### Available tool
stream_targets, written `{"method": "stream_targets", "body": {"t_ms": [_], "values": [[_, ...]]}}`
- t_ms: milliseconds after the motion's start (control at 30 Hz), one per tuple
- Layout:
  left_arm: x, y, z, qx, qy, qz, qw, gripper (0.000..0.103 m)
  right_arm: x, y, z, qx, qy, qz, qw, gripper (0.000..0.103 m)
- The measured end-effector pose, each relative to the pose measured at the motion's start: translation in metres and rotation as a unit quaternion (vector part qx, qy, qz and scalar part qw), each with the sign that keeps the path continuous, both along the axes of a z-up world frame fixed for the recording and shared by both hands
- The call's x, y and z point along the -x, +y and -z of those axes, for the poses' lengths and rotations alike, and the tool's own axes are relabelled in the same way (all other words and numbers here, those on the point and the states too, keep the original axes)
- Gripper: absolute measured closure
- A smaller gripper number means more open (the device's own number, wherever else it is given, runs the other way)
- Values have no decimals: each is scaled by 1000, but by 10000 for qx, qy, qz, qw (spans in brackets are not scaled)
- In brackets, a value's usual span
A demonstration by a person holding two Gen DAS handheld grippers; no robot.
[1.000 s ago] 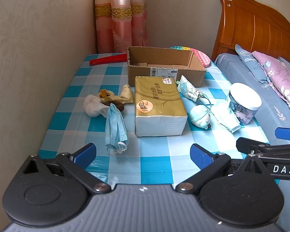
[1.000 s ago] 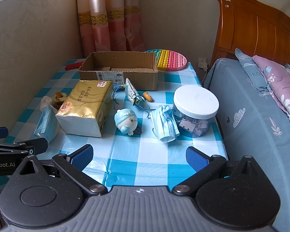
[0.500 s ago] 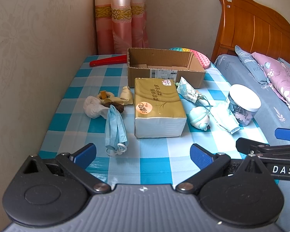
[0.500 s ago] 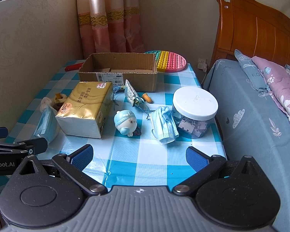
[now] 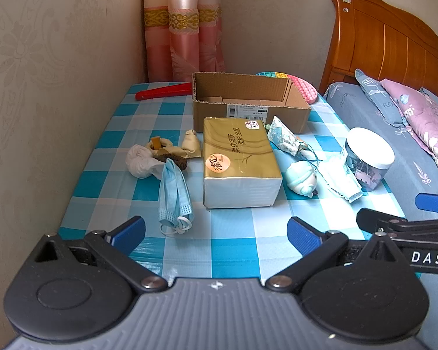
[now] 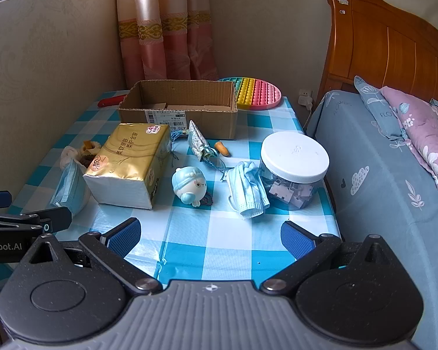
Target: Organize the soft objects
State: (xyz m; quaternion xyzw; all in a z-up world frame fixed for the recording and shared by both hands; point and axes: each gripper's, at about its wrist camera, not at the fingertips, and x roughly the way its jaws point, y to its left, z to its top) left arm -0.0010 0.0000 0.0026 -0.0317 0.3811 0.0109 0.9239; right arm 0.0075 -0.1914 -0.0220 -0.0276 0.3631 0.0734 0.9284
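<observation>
Left tongs point(image 5: 216, 234): wide open, nothing between them, hanging over the near edge of the counter point(image 5: 233, 242).
Right tongs point(image 6: 210, 234): also spread open and empty, just off the near edge.
Tissue pack point(image 5: 239, 162): gold wrapper, dead centre of the counter, right in front of the cardboard box point(image 5: 249, 103) at 12 o'clock.
Face mask point(image 5: 174, 195): folded blue one at 9 o'clock of the tissue pack, loops toward the near edge.
Second mask point(image 6: 248, 188): crumpled, leaning on the white-lidded jar point(image 6: 294, 166) around 3 o'clock.
Plush toy point(image 6: 191, 185): little blue guy between the tissue pack and the second mask.
Scrunchie pile point(image 5: 160, 157): white and brown bits at 10 o'clock, touching the face mask.
</observation>
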Motion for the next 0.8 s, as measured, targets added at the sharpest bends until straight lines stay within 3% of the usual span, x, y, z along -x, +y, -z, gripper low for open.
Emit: {"method": "stream_targets", "body": {"t_ms": [800], "values": [[-5,2,-2,-24,-83,11,10000,1,-1,3,-4,54,-127,-146,9998,0]]}}
